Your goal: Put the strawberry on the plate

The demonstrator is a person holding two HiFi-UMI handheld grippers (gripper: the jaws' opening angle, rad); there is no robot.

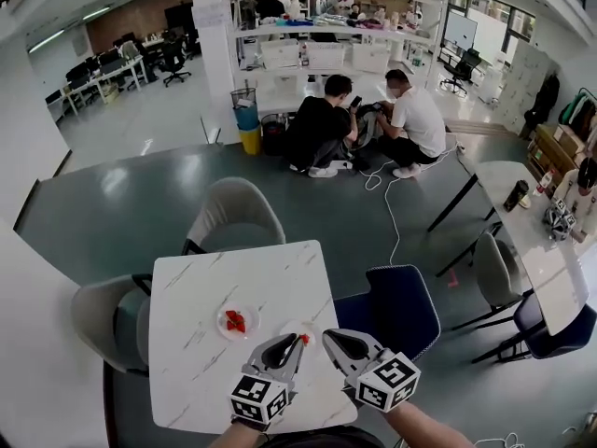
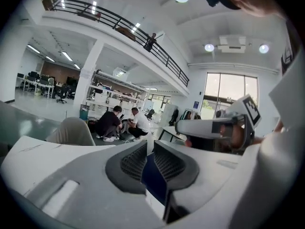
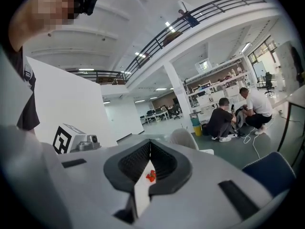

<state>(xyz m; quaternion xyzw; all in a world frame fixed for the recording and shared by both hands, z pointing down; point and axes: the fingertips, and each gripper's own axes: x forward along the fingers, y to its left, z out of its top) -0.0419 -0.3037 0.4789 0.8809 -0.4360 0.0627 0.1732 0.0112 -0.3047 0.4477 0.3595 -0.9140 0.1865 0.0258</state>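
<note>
Here, both tools hover over the surface's (image 1: 233, 278) near edge. The left tool's (image 1: 297, 343) jaws stand a narrow slit apart with nothing between them; a red speck (image 1: 304, 339) shows right at its tip, too small to identify. The right tool (image 1: 328, 334) just beside it is clenched, tips together, also empty. Beyond them the strawberry (image 1: 235, 322) lies on a small white plate (image 1: 222, 317), left of the surface's middle, apart from both tools. Past the far edge stands a grey chair (image 1: 233, 213), and farther off two people (image 1: 322, 133) crouch on the floor (image 1: 140, 203).
</note>
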